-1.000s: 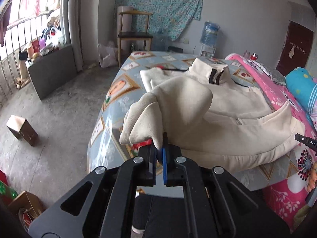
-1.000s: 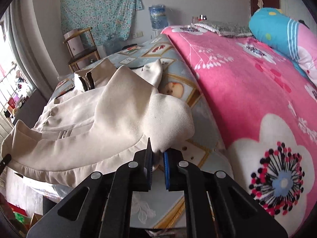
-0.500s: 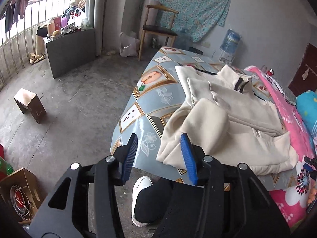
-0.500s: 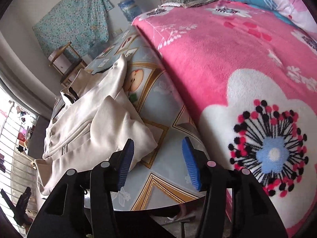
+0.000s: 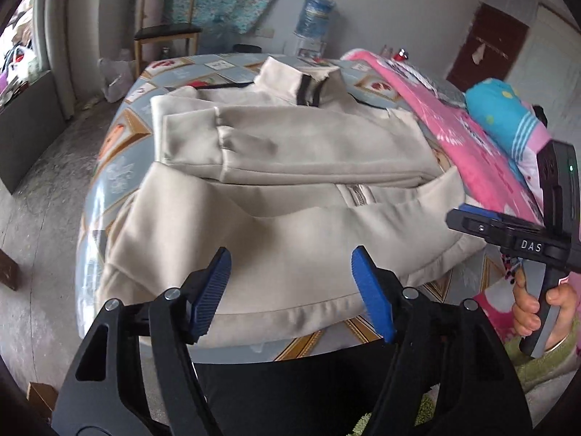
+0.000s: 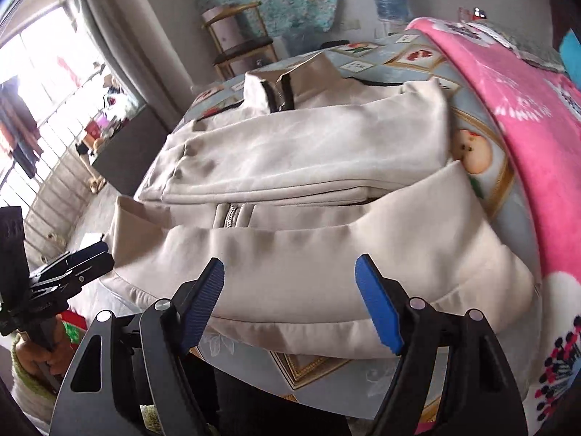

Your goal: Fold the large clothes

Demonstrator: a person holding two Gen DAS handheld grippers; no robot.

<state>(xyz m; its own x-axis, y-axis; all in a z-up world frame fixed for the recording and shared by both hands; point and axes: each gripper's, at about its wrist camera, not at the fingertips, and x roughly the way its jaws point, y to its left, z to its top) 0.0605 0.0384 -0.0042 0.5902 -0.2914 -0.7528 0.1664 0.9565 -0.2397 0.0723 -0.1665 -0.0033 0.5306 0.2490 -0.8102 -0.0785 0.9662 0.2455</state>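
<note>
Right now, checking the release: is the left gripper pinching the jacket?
No: the left gripper is opening, empty, above the jacket.

Left gripper [image 5: 290,283], right gripper [image 6: 290,290]: black frames, ribbed blue pads, silver screws. "DAS" lettering, green light. Green knit sleeve [image 5: 544,359].

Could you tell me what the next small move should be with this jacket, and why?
Probably bring both grippers down to the near hem and pinch it at two spots. Both sleeves already lie folded across the jacket, the left hand-held gripper and right hand-held gripper hang over the hem, jaws opening with nothing gripped, so folding the bottom up toward the collar seems next.
</note>
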